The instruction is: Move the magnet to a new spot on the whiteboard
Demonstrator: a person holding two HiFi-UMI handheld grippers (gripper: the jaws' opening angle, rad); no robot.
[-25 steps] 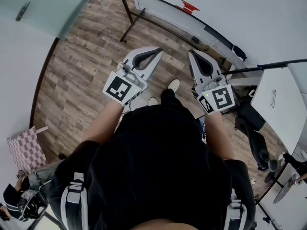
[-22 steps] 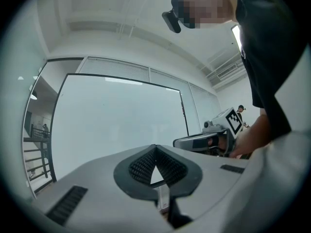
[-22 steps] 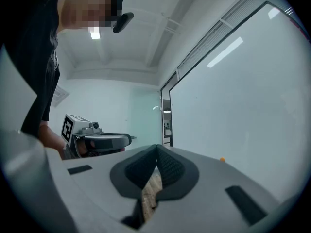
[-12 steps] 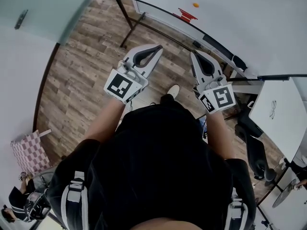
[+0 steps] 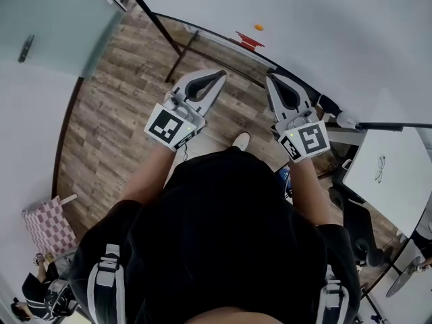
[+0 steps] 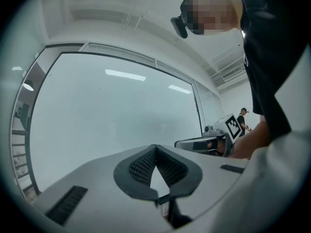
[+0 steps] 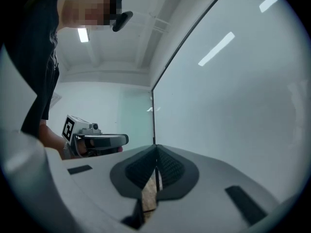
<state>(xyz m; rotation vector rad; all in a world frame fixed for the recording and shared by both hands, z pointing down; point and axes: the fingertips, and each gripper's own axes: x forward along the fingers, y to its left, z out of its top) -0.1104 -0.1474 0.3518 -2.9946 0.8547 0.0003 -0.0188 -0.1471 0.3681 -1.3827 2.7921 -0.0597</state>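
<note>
Whiteboard (image 5: 337,25) holds the magnet (image 5: 258,27); left gripper (image 5: 221,73), right gripper (image 5: 269,77) closed.

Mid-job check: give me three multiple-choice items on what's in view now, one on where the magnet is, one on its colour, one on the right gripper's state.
1. Where is the magnet?
A. On the whiteboard
B. On the wooden floor
C. On the white table at the right

2. What colour is the magnet?
A. Blue
B. Orange
C. Green

3. What state is the right gripper in?
A. Wide open
B. Shut on the magnet
C. Shut, with nothing in it

Answers:
1 A: the head view shows the magnet as a small dot on the board's white face.
2 B: that dot is plainly orange.
3 C: the right gripper view shows the pads meeting at the tips with nothing between them, and the magnet is on the board.
</note>
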